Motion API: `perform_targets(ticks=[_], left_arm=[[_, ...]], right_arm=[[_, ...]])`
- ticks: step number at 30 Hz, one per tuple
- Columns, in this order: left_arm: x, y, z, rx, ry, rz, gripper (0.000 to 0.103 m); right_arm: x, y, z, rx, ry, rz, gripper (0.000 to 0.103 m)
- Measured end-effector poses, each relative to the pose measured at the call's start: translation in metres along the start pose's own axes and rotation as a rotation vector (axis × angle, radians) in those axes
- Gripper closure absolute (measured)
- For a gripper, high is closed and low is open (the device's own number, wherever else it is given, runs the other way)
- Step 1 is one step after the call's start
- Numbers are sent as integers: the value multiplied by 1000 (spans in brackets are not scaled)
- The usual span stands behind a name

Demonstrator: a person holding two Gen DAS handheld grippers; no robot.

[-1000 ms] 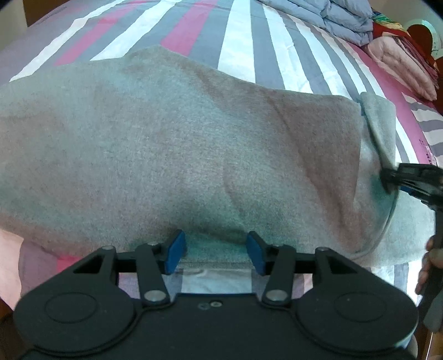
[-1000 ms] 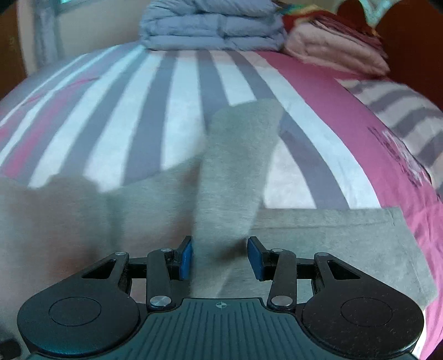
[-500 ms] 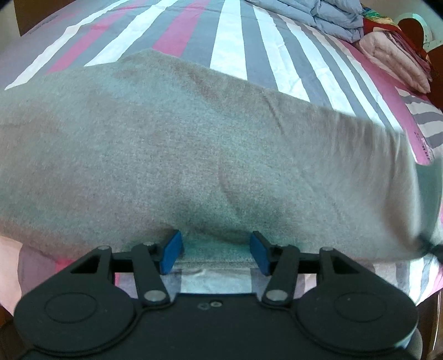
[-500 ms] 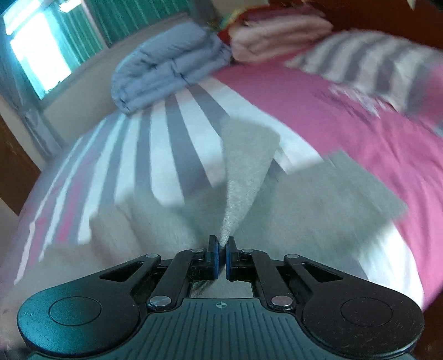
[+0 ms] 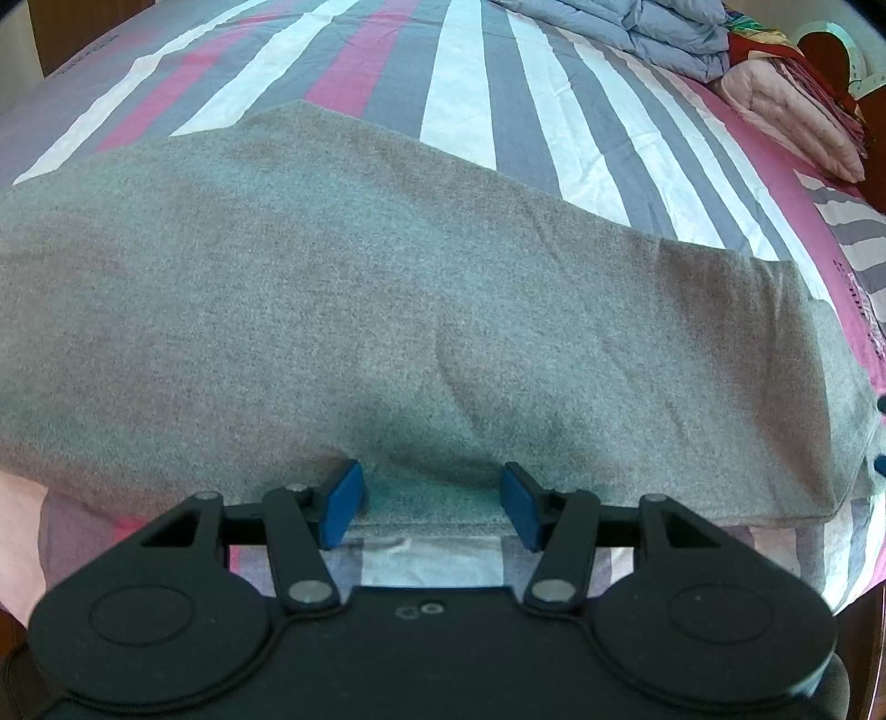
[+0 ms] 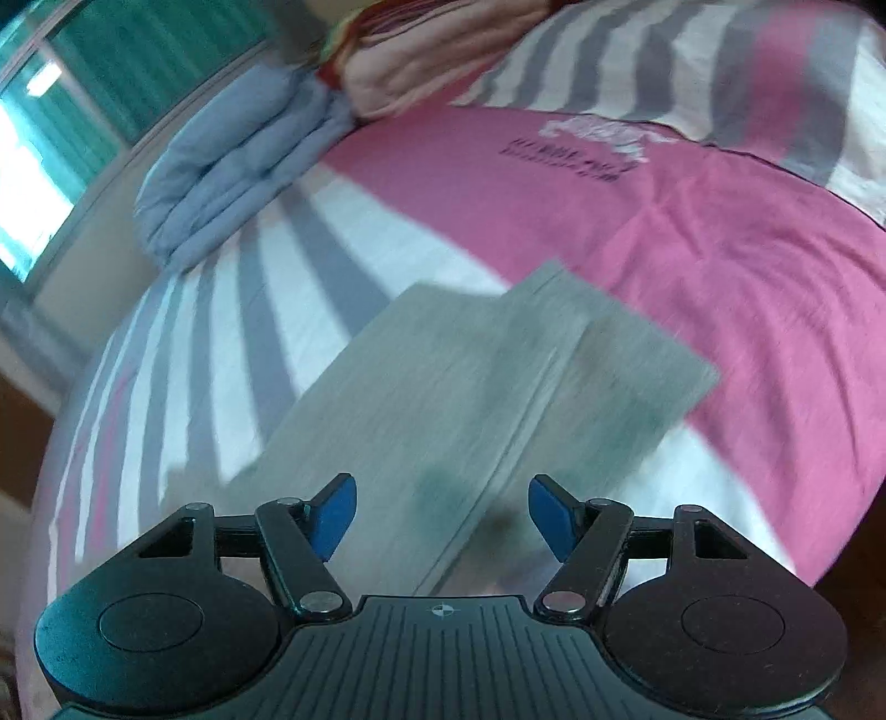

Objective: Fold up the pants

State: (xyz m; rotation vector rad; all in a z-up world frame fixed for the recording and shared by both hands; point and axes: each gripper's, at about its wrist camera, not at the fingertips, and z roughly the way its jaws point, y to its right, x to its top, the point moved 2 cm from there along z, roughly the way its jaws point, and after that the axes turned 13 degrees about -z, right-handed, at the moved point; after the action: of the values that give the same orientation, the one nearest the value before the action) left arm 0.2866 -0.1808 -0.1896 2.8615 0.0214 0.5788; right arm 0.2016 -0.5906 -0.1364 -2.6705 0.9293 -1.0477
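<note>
Grey pants (image 5: pixel 387 304) lie spread across the striped bed sheet (image 5: pixel 459 83) and fill the left wrist view. My left gripper (image 5: pixel 432 504) sits at their near edge, its blue pads apart, with the hem lying loose between them. In the right wrist view the same pants (image 6: pixel 470 387) lie flat, one layer over another with a straight seam down the middle. My right gripper (image 6: pixel 440 518) hovers just above that end. Its jaws are opening and nothing is pinched between them.
A folded blue duvet (image 5: pixel 637 27) and a folded pink blanket (image 5: pixel 792 111) are stacked at the far side of the bed. The right wrist view also shows the duvet (image 6: pixel 232 166), a window (image 6: pixel 33 183) and the sheet's pink part (image 6: pixel 720 249). The bed's near edge runs just under my left gripper.
My right gripper shut on the raised pant end, pulled it rightwards while rolling, then let go. That end now lies flat. My left gripper stayed put.
</note>
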Motion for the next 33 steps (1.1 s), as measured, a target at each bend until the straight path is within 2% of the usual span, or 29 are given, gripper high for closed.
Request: perform_targets(ticks=[2,6,7,8,9,13,16,21,23,29,31,32,33], left_arm=[[0,0,0,-1,-1,0,56],[2,-1,1,-2,-4,-7,55],[2,-1,2,1,-3,-7,54],[1,0,2,4,-3,-6,54],[1,1,2,8,0,-1,53],[0,2,2,12,3,3,53],[0,1,1,5,1,-7,53],[-2,2,1,15,7,-1,53],[-1,3,1,16,7,0,53],[-2,2,-1,11,9,-9,53],[-2,1,-1,6,13,-15,53],[-2,1,-1,10,13,-11,53],[-3,2,-1,16,16,-3,52]], right_arm=[[10,22,9,11,2,62,34],[18,33,24,-25,-8,95,37],[18,32,25,-25,-11,70,54],[16,30,27,-17,-26,35,85],[16,29,31,-21,-44,18,92],[20,31,43,22,-50,72,92],[21,36,51,45,-60,154,87],[24,21,51,23,-67,32,86],[30,13,37,47,-13,23,96],[60,-35,-25,98,188,-150,98],[60,-28,-51,57,281,-168,98],[55,-18,-58,27,299,-164,98],[47,-5,-57,7,280,-148,98]])
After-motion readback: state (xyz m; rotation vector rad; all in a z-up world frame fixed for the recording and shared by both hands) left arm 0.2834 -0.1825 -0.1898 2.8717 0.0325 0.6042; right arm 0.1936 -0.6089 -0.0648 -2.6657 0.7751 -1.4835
